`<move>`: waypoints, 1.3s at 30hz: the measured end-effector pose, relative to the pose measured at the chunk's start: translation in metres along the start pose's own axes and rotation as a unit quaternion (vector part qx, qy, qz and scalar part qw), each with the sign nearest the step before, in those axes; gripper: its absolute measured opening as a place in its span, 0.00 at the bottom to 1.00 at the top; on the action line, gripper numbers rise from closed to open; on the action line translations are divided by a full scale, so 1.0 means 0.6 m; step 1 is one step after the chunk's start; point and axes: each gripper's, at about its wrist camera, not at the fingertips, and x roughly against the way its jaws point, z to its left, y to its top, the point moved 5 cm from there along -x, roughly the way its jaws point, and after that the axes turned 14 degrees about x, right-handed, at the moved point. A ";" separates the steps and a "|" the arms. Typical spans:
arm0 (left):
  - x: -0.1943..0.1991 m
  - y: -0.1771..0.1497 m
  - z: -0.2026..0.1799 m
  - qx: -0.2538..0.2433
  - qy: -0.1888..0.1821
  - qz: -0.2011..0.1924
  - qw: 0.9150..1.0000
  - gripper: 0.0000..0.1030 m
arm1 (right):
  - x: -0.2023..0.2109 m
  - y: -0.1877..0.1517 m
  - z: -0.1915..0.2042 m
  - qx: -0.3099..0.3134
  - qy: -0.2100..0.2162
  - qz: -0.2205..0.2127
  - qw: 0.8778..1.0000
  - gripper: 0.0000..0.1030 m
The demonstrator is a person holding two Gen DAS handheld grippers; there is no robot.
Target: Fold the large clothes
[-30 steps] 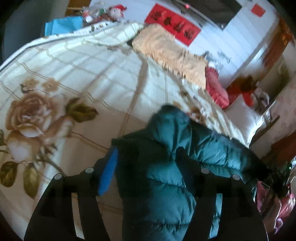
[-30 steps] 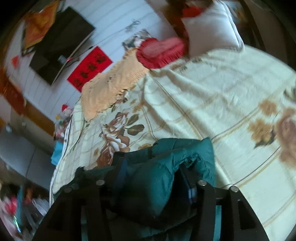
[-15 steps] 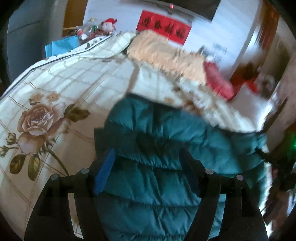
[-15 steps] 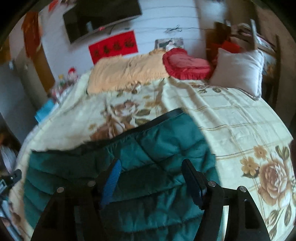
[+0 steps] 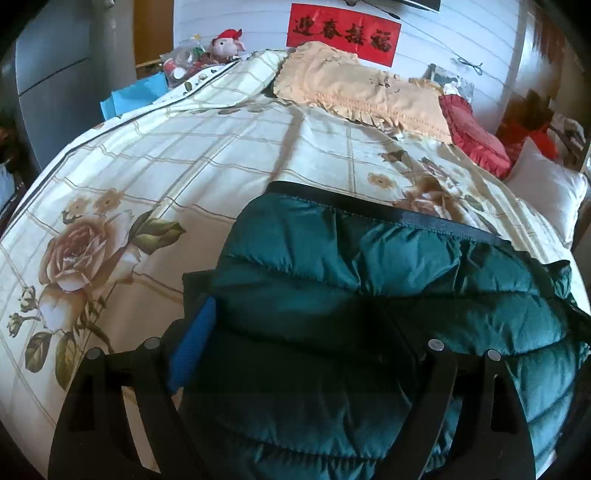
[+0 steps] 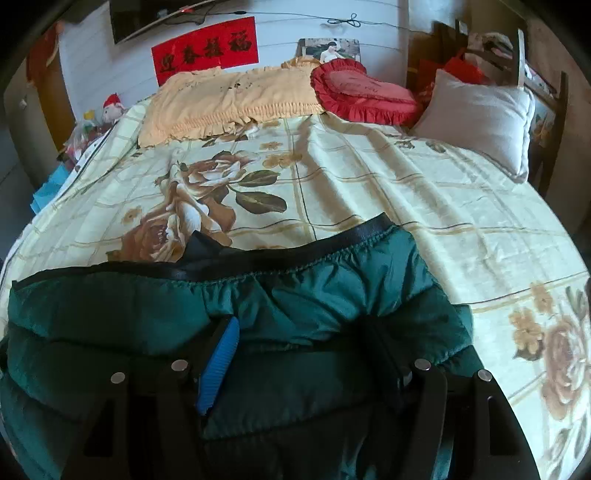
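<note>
Jacket [image 5: 369,295], one teal quilted puffer, lies across the near part of the flowered bedspread [image 5: 184,177], its black-trimmed edge facing the far pillows. You've got two grippers over it. Your left gripper [image 5: 295,332] has its jaws opening, padded fabric bulging between the fingers, and I can't tell whether the pads still press on it. Your right gripper [image 6: 306,343] stands with its jaws parted over a fold of the same jacket; contact there is unclear too. Count three cushions at the head: one peach frilled pillow [image 6: 229,99], one red heart cushion [image 6: 362,92], one white pillow [image 6: 480,122]. One red banner [image 5: 343,33] hangs on the wall. Only your right view shows a framed photo [image 6: 328,50] behind the heart cushion; only your left view shows the stuffed toy [image 5: 225,44] clearly.
</note>
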 end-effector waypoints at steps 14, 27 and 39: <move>0.036 -0.023 -0.037 -0.012 -0.015 -0.007 1.000 0.83 | 0.088 0.015 0.182 0.105 0.080 -0.069 0.989 0.64; 0.005 -0.028 -0.037 -0.024 -0.003 -0.012 1.000 0.86 | 0.030 -0.002 0.185 0.098 0.084 -0.039 0.991 0.64; 0.000 -0.027 -0.036 -0.021 -0.005 -0.015 1.000 0.91 | 0.050 -0.005 -0.011 0.031 -0.016 -0.048 0.998 0.64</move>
